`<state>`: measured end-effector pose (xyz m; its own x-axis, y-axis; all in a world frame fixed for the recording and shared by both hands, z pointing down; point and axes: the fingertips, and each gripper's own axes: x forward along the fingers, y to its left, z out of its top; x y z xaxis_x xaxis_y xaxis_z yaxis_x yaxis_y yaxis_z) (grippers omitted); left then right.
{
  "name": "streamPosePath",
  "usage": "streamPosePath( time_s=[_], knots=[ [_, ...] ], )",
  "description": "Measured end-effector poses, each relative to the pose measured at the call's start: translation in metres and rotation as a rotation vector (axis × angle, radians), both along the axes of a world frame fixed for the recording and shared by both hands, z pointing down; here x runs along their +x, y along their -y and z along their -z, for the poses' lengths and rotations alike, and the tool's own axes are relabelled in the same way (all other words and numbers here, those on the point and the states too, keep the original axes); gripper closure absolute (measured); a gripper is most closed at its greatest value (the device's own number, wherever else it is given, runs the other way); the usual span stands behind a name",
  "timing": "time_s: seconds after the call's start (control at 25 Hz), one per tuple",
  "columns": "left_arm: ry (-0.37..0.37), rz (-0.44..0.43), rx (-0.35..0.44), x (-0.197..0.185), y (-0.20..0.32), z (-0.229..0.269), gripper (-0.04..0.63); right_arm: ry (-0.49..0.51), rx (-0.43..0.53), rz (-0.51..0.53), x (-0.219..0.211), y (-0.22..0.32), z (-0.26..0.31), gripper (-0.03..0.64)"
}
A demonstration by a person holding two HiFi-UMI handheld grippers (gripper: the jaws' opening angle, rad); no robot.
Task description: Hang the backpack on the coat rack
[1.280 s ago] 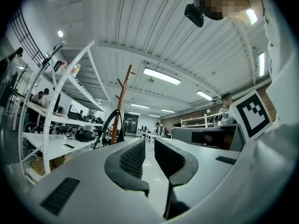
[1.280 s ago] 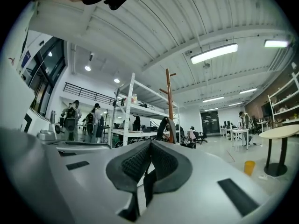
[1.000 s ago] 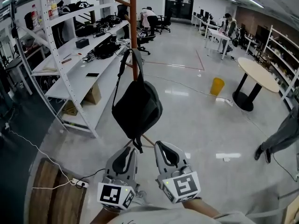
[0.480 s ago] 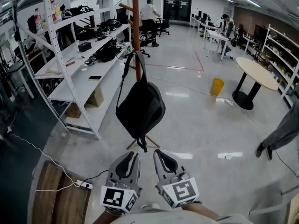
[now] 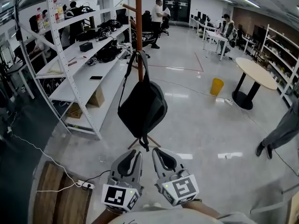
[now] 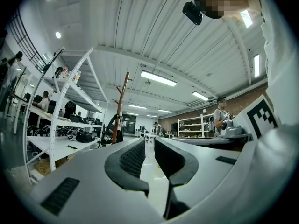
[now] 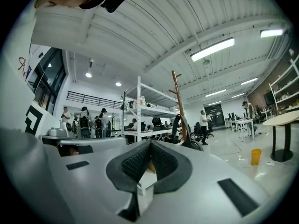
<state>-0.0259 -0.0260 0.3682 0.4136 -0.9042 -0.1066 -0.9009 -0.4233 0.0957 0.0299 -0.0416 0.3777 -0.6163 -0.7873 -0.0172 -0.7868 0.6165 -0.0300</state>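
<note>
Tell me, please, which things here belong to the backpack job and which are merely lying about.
Job in hand:
backpack, hanging on the rack
coat rack

Just lying about:
yellow bin
round table
shelving unit
power strip

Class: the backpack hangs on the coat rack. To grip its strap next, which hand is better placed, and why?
Left, probably. The left tool has its jaws apart, ready to close; the right tool is shut and must open first. Both sit about equally short of the backpack.
</note>
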Motion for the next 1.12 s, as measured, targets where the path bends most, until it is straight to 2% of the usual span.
streamPosePath(
  time_s=[1.12],
  knots=[
    [-0.009,0.015,0.004,-0.001,-0.010,0.000,0.522,0.003,0.021,-0.009,0.000,-0.009,0.006,0.598]
  ],
)
